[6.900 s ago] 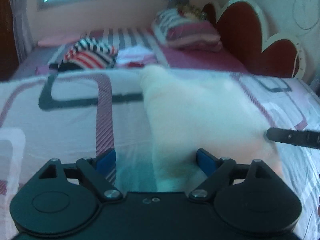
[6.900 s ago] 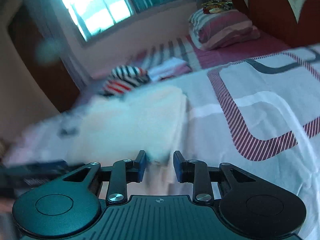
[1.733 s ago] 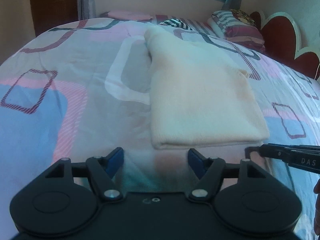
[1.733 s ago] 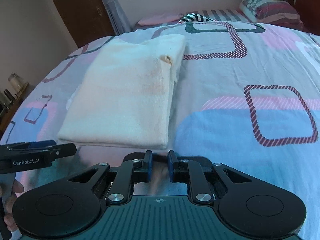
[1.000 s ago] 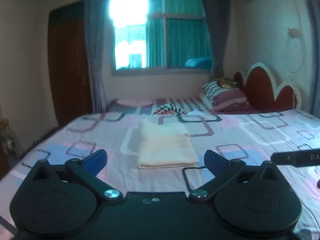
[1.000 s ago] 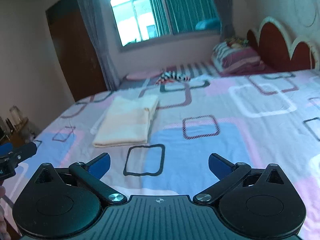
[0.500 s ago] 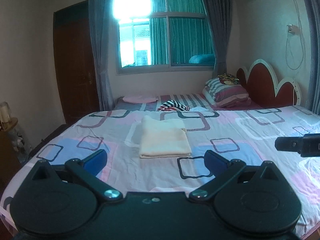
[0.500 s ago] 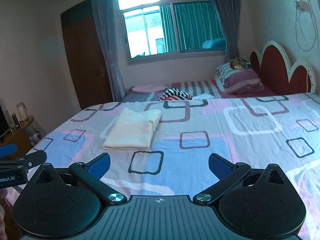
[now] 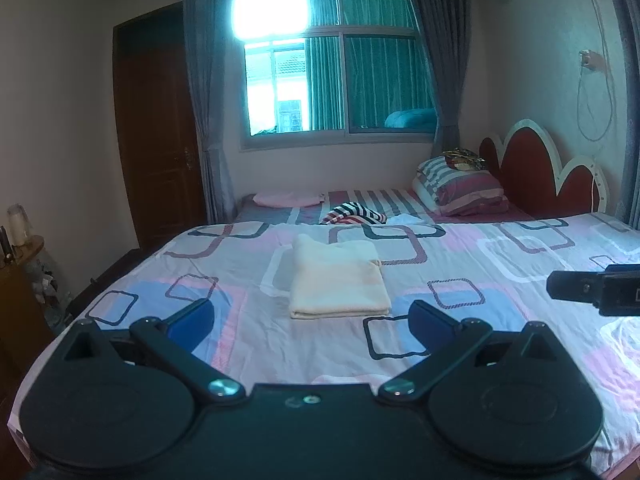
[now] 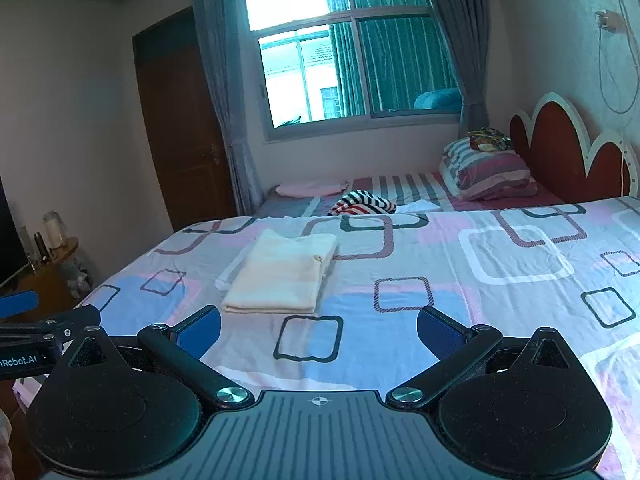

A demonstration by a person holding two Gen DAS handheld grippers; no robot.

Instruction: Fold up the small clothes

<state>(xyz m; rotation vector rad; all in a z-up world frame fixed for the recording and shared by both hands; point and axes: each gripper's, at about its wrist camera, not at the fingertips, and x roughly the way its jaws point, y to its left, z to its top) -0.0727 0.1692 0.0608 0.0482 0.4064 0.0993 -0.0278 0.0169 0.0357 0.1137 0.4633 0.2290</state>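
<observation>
With both grippers held clear of the bed, the cream garment [image 9: 339,284] lies folded on the patterned bedsheet [image 9: 480,280].

The left gripper [image 9: 310,320] and the right gripper [image 10: 318,326] each have their blue-padded fingers spread wide, holding nothing. The garment forms a neat rectangular stack, well apart from both tools, near the sheet's left-centre. Judged from this, folding of this item appears complete. A striped garment [image 10: 366,203] sits crumpled on the far bed beyond. The next move likely calls for reaching that item, pinching an edge, and laying it flat before folding.
</observation>
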